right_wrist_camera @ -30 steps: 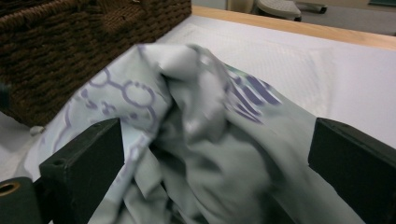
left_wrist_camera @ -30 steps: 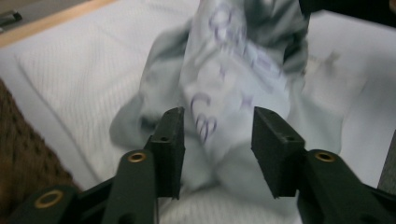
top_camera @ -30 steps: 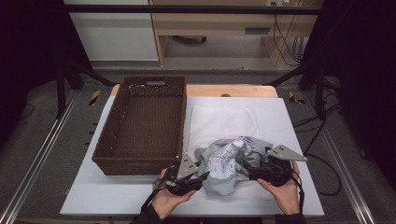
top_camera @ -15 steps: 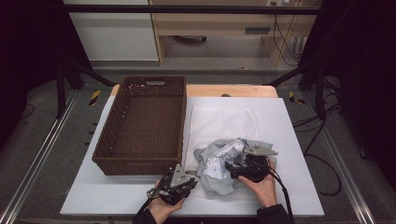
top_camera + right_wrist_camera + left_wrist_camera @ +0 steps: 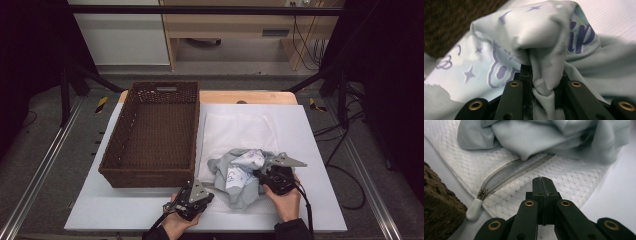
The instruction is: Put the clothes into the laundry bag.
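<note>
Crumpled pale grey garment with purple printed letters and stars (image 5: 240, 175) lies in the lower centre of the high view, on top of a white mesh laundry bag (image 5: 240, 131) spread flat on the white table top (image 5: 320, 150). Right gripper (image 5: 260, 176), at the garment's right edge, has just been closing its jaws; in the right gripper view they are clamped on a bunched fold of the grey fabric (image 5: 541, 75), which rises between them. Left gripper (image 5: 202, 192) sits at the lower left of the garment, near the bag's bottom edge. In the left gripper view its jaws are pressed together over the mesh bag (image 5: 579, 177), possibly pinching a thin layer of it; this cannot be told. A grey zip with a white puller (image 5: 475, 206) runs toward that view's lower left. Brown woven rectangular basket (image 5: 152, 135) stands left of the bag, just beside it.
</note>
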Demonstrator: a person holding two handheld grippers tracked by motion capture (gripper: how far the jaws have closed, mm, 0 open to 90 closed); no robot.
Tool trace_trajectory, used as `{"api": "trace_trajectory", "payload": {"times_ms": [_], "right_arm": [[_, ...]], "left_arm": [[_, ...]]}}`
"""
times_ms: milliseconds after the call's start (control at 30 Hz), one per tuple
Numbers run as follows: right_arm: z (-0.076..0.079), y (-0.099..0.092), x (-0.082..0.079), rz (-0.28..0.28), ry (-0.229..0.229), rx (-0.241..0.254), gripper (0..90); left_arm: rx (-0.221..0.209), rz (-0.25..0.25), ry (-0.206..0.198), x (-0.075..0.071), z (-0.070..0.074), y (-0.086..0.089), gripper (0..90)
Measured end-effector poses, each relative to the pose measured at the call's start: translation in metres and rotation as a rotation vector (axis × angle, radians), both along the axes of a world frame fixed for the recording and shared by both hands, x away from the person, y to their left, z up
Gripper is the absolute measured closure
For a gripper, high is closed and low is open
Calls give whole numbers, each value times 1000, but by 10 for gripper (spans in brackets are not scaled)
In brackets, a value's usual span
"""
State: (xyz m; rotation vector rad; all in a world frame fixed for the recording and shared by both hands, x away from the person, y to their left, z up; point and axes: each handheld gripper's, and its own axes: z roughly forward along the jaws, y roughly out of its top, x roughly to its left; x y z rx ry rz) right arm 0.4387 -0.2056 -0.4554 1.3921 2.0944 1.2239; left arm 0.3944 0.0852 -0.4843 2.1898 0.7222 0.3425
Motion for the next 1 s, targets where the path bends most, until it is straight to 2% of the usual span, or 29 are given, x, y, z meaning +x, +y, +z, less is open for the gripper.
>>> {"api": "trace_trajectory", "payload": {"times_ms": [167,267,367,433,567,633,767,900,1000], "right_arm": [[23,-32,-9,-96,-75,-8,777],[26,-47,-11,-153,-87,-38,776],[19,-56,-9,-200,-90,-94,769],[7,-58,-3,-230,-73,-141,757],[-11,-57,5,-233,-49,-164,715],[-13,-61,7,-233,-28,-132,678],[-3,-68,3,-241,-30,-107,551],[20,-74,-8,-239,-91,-57,464],[39,-72,-20,-222,-160,-31,410]], "left_arm": [[-16,0,-7,0,2,-1,900],[-22,-3,-7,0,3,-2,899],[-14,-4,-8,1,1,-4,899],[-8,-4,-4,2,0,-4,896],[-4,-3,-2,2,-1,-4,896],[-5,-4,2,3,-1,-4,893],[-6,-5,13,4,-1,-4,891],[-1,-2,15,4,-1,-4,890],[3,2,13,3,-1,-5,889]]}}
